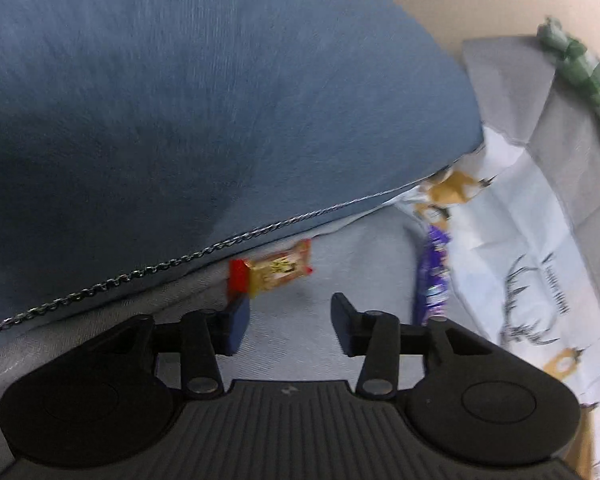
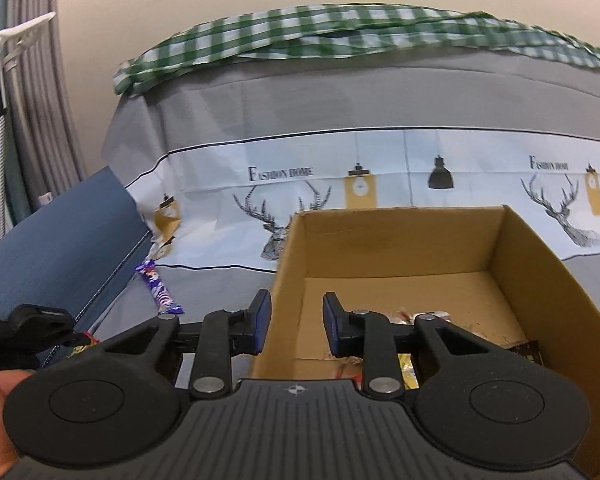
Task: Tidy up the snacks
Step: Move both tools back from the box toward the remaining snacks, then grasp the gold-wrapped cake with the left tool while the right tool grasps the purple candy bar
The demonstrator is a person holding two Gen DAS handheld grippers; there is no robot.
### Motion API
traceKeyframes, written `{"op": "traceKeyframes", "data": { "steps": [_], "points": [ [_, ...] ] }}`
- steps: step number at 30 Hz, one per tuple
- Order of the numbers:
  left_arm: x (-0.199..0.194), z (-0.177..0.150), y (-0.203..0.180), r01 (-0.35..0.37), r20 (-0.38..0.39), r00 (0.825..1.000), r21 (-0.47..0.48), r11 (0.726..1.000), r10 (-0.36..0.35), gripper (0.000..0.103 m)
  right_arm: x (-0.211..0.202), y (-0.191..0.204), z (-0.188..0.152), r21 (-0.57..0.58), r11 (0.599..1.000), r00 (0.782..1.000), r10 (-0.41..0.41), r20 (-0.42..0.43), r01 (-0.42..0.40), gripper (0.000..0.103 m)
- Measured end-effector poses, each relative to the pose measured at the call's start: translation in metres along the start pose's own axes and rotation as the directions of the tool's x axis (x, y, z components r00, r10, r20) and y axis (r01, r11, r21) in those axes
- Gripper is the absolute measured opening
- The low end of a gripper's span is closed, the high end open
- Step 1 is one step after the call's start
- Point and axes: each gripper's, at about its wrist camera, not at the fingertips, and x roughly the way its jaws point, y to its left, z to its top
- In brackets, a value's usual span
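red-yellow snack (image 1: 270, 270) just beyond open left tool (image 1: 290, 326)

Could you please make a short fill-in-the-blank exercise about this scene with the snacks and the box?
1. The left gripper is open and points at a red and ____ snack packet.
2. The purple wrapper lies ____ the cardboard box, on its left.
3. The cloth at the top has a green and white ____ pattern.

Missing words: yellow; outside; checked
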Motion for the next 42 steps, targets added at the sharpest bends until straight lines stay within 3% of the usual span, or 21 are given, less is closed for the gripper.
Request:
{"op": "traceKeyframes", "data": {
  "steps": [2, 4, 7, 9, 11, 12, 15, 17, 19, 21, 23, 24, 26, 28, 30, 33, 38, 42],
  "points": [
    [0.003, 0.002, 0.004, -0.003, 0.017, 1.0, -0.026, 1.0, 0.004, 0.053, 0.002, 0.002, 0.001, -0.003, 1.0, 1.0, 0.007, -0.002, -0.007, 0.03],
    [0.007, 0.006, -0.004, -0.002, 0.037, 0.999, 0.018, 1.0, 0.001, 0.053, 0.004, 0.004, 0.001, 0.0, 1.0, 1.0, 0.018, -0.007, -0.018, 0.03],
    [0.012, 0.009, -0.003, -0.01, 0.041, 0.999, 0.016, 1.0, 0.01, 0.048, 0.008, 0.011, 0.001, -0.017, 1.0, 1.0, 0.022, -0.013, -0.022, 0.03],
    [0.015, 0.013, -0.004, -0.02, 0.037, 0.999, 0.039, 0.999, 0.018, 0.019, 0.01, 0.015, 0.002, -0.028, 0.999, 0.999, 0.031, -0.013, -0.031, 0.031],
    [0.018, 0.015, -0.003, -0.023, 0.02, 1.0, 0.049, 0.999, 0.022, 0.001, 0.011, 0.021, 0.002, -0.047, 0.998, 0.999, 0.039, -0.013, -0.04, 0.031],
    [0.018, 0.016, -0.001, -0.023, 0.014, 1.0, 0.049, 0.999, 0.023, 0.0, 0.012, 0.023, 0.002, -0.056, 0.998, 0.999, 0.043, -0.013, -0.044, 0.031],
    [0.016, 0.017, 0.003, 0.044, -0.04, 0.998, 0.041, 0.998, -0.043, 0.0, 0.014, 0.031, 0.003, -0.082, 0.995, 0.999, 0.053, -0.008, -0.054, 0.031],
    [0.015, 0.014, 0.002, 0.131, -0.112, 0.986, 0.044, 0.99, -0.125, 0.0, 0.014, 0.035, 0.004, -0.092, 0.994, 0.998, 0.06, -0.007, -0.061, 0.031],
    [0.009, 0.008, -0.002, 0.164, -0.148, 0.977, 0.086, 0.983, -0.15, 0.0, 0.014, 0.04, 0.008, -0.101, 0.992, 0.997, 0.076, -0.002, -0.075, 0.031],
    [-0.002, 0.004, -0.008, 0.126, -0.102, 0.989, 0.15, 0.981, -0.111, 0.0, 0.017, 0.045, 0.015, -0.095, 0.99, 0.994, 0.104, -0.015, -0.105, 0.031],
    [-0.015, 0.0, -0.016, 0.041, -0.004, 0.999, 0.241, 0.97, -0.041, 0.002, 0.027, 0.056, 0.026, -0.085, 0.985, 0.988, 0.145, -0.045, -0.149, 0.031],
    [-0.019, -0.002, -0.024, 0.001, 0.038, 0.999, 0.289, 0.957, -0.013, 0.008, 0.034, 0.063, 0.032, -0.087, 0.982, 0.985, 0.163, -0.062, -0.168, 0.031],
    [-0.025, -0.008, -0.037, -0.066, 0.133, 0.991, 0.387, 0.92, 0.016, 0.016, 0.054, 0.084, 0.045, -0.099, 0.976, 0.978, 0.182, -0.099, -0.192, 0.031],
    [-0.025, -0.01, -0.05, -0.104, 0.204, 0.979, 0.439, 0.892, 0.013, 0.017, 0.077, 0.103, 0.055, -0.112, 0.972, 0.973, 0.192, -0.13, -0.207, 0.032],
    [-0.024, -0.01, -0.054, -0.119, 0.234, 0.972, 0.469, 0.875, 0.007, 0.019, 0.104, 0.116, 0.062, -0.104, 0.969, 0.963, 0.205, -0.173, -0.225, 0.035],
    [-0.002, 0.0, -0.058, -0.165, 0.207, 0.976, 0.503, 0.849, 0.067, 0.035, 0.145, 0.129, 0.065, -0.082, 0.962, 0.94, 0.231, -0.252, -0.259, 0.041],
    [0.031, 0.001, -0.059, -0.171, 0.114, 0.985, 0.544, 0.822, 0.129, 0.034, 0.207, 0.146, 0.05, -0.063, 0.951, 0.902, 0.265, -0.341, -0.303, 0.052],
    [0.04, 0.004, -0.058, -0.126, 0.063, 0.992, 0.517, 0.846, 0.109, 0.026, 0.25, 0.171, 0.035, -0.134, 0.934, 0.876, 0.253, -0.411, -0.332, 0.06]
  ]
}}
